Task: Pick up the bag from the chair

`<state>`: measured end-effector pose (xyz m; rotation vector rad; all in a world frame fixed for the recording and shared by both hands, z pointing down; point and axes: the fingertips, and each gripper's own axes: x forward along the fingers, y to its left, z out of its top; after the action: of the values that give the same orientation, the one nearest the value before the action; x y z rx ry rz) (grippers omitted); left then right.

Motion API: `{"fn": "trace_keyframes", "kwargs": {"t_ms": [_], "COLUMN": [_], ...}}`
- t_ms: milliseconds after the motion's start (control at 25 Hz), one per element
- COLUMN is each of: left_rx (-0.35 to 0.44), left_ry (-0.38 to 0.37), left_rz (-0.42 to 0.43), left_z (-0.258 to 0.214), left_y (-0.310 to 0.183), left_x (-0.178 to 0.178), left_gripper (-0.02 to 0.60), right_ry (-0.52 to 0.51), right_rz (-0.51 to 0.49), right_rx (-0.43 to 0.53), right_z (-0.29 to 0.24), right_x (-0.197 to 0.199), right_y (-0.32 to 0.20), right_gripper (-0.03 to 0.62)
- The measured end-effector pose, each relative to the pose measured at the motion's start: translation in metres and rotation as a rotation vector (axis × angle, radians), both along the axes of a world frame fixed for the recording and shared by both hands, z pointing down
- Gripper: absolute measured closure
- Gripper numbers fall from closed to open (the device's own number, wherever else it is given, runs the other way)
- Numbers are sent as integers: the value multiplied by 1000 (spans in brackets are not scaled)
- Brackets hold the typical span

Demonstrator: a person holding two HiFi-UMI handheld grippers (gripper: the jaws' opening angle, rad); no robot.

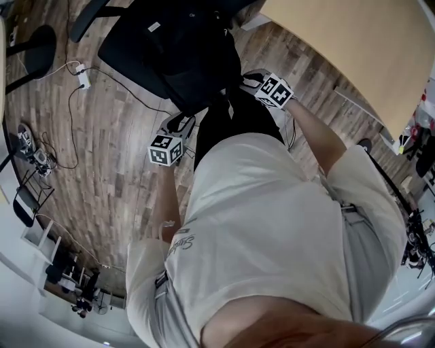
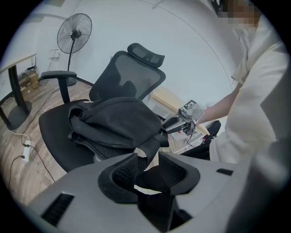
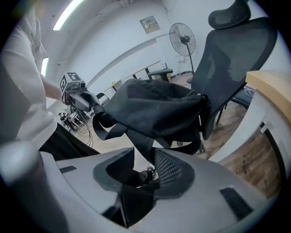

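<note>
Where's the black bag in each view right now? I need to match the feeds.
Head view: bag at top centre, on the chair.
Left gripper view: bag centre-left, just above the jaws.
Right gripper view: bag at centre, above the jaws.
Shared landmark: the black mesh chair, seen in all three.

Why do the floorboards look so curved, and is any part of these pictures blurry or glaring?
Head view: the wide lens bends the floor planks into arcs. Left gripper view: black corners ring the picture, yet the bag is sharp. Right gripper view: a ceiling light glares at top left.
</note>
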<state>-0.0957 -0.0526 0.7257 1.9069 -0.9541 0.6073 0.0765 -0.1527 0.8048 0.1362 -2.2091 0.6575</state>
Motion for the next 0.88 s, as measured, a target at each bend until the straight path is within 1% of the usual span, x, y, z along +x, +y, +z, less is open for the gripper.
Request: {"fn": "trace_keyframes", "kwargs": {"t_ms": [80, 200, 280, 360, 440, 520, 600, 760, 880], "left_rx": [-25, -52, -63, -65, -64, -62, -56, -18, 5], "left_ry": [-1, -16, -14, -9, -10, -8, 1, 17, 56], "left_rz": [38, 130, 177, 201, 209, 202, 178, 108, 35], "left_z": [6, 19, 25, 27, 27, 26, 21, 6, -8], "left_y": [5, 6, 5, 2, -3, -7, -11, -30, -52], "left_x": [5, 15, 23, 28, 30, 31, 31, 25, 21], "left_gripper": [433, 433, 433, 433, 433, 433, 433, 436, 436], "right_ry": [2, -11, -17, -28, -39, -60, -86, -153, -198], "right_rz": [-47, -80, -118, -164, -186, -180, -176, -162, -132], "right_rx": [-19, -49, -60, -66, -81, -102, -103, -70, -27], "right_z": [10, 21, 25, 25, 23, 16, 2, -29, -53], "right_x": [-6, -16, -24, -34, -40, -42, -43, -53, -63], "right_y": [6, 10, 14, 19, 20, 16, 10, -11, -31], "right_gripper": [456, 453, 453, 462, 470, 477, 482, 488, 494]}}
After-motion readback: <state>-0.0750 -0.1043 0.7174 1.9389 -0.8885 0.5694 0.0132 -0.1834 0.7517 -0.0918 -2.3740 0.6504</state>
